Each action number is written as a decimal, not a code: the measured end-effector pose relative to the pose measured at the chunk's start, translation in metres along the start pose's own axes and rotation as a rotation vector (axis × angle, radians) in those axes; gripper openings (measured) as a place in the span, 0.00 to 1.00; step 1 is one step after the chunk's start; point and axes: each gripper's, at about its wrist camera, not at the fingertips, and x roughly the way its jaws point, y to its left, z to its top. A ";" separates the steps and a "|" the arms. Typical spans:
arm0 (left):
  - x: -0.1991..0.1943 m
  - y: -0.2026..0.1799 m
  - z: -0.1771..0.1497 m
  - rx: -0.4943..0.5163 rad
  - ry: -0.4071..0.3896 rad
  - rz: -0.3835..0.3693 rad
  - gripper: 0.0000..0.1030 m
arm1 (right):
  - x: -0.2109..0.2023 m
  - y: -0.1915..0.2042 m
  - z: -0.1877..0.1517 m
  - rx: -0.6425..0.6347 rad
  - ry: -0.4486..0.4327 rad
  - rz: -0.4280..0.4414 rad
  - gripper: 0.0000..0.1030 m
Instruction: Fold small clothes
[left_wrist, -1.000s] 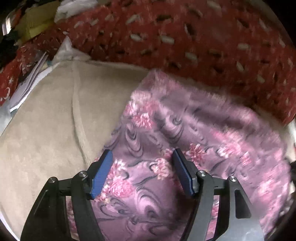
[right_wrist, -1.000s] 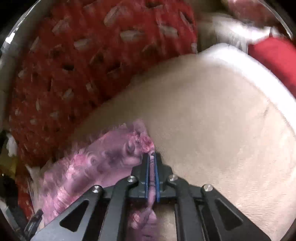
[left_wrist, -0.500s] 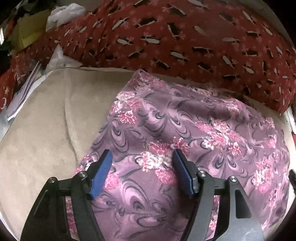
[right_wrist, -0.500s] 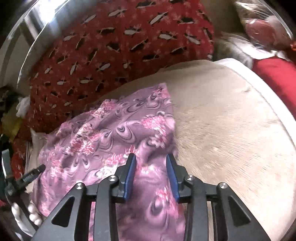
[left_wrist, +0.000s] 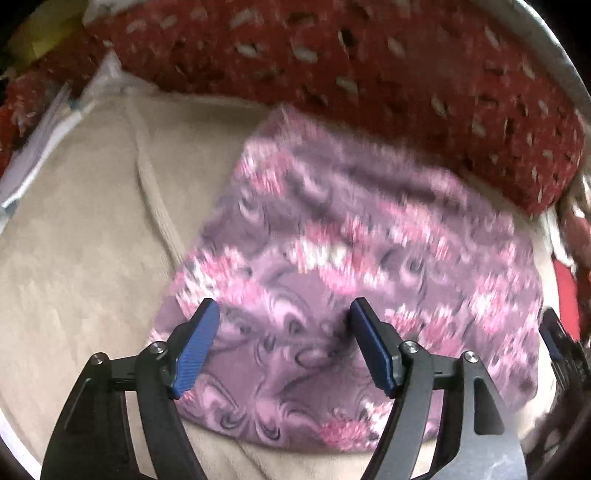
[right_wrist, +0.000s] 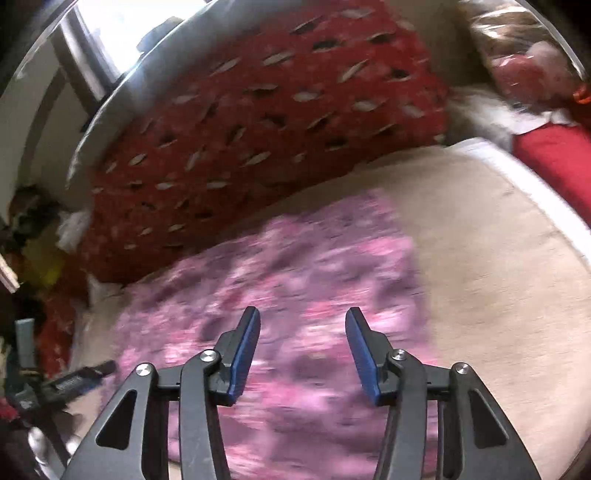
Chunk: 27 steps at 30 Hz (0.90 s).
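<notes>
Cloth (left_wrist: 354, 266) lies flat on the beige cushion (left_wrist: 85, 236), far edge against the red pillow (left_wrist: 369, 62). My left hand-held gripper (left_wrist: 284, 347) and right hand-held gripper (right_wrist: 303, 354) hover over its near part, jaws wide, gripping nothing. Probably lining up for a near-edge pinch to fold it.

garment (left_wrist: 369, 258): purple, pink floral and dark swirl print
blanket (left_wrist: 81, 258): plain beige
pillow (right_wrist: 266, 122): red, pale and dark leaf-shaped flecks
gripper pads (right_wrist: 243, 354): blue, on black frames
</notes>
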 end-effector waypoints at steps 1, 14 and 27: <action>0.005 -0.001 -0.001 0.009 0.030 -0.002 0.71 | 0.010 0.007 -0.005 -0.030 0.029 -0.004 0.52; -0.008 0.095 0.069 -0.254 0.154 -0.204 0.70 | 0.062 0.066 -0.007 -0.272 0.115 -0.016 0.61; 0.037 0.058 0.064 -0.154 0.293 -0.300 0.77 | 0.073 0.044 -0.028 -0.299 0.046 0.068 0.70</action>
